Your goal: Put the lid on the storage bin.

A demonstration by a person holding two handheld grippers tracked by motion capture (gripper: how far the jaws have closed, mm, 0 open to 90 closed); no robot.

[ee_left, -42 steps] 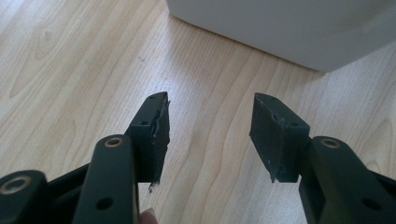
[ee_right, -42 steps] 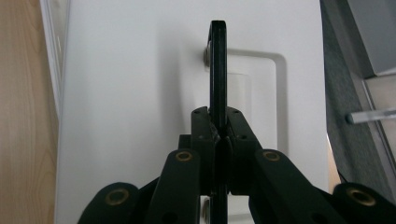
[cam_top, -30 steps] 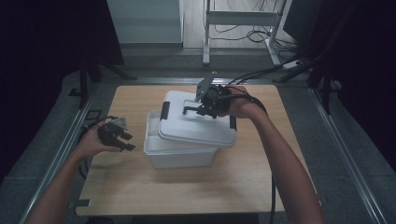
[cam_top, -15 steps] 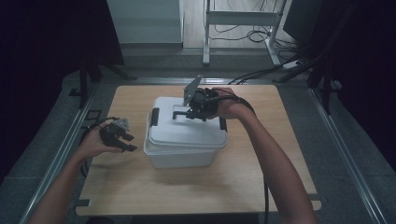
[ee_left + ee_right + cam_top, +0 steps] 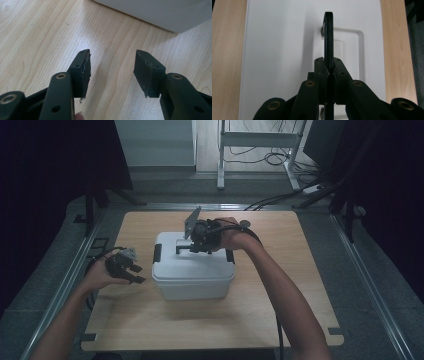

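1. While your left hand rests near the left edge of the wooden table (image 5: 150, 330), your left gripper (image 5: 131, 270) sits in it, its jaws pointing toward the white storage box (image 5: 192, 280).
2. Your left gripper (image 5: 111, 72) has its jaws spread wide apart with nothing between them; bare wood grain shows in the gap, and a corner of the white storage box (image 5: 160, 12) lies just beyond the tips in the left gripper view.
3. Your left gripper stands apart from the box, beside its left end.
4. Your right gripper (image 5: 186, 249) is above the box's lid (image 5: 170, 262), with your right forearm reaching in from the lower right of the high view.
5. Your right gripper (image 5: 328, 71) has its jaws pressed together on the black handle (image 5: 328, 37) of the lid (image 5: 277, 50); the handle stands upright, edge-on, rising from the recess in the middle of the lid.
6. You can see the handle (image 5: 181, 248) from the high view as a dark bar just left of the gripper body, over the lid's centre.
7. Your box sits roughly in the middle of the table, the lid lying square on its base, with a black latch (image 5: 157, 253) at its left end.
8. Behind the table, cables (image 5: 270, 157) lie on the floor by a white metal stand (image 5: 257, 140).
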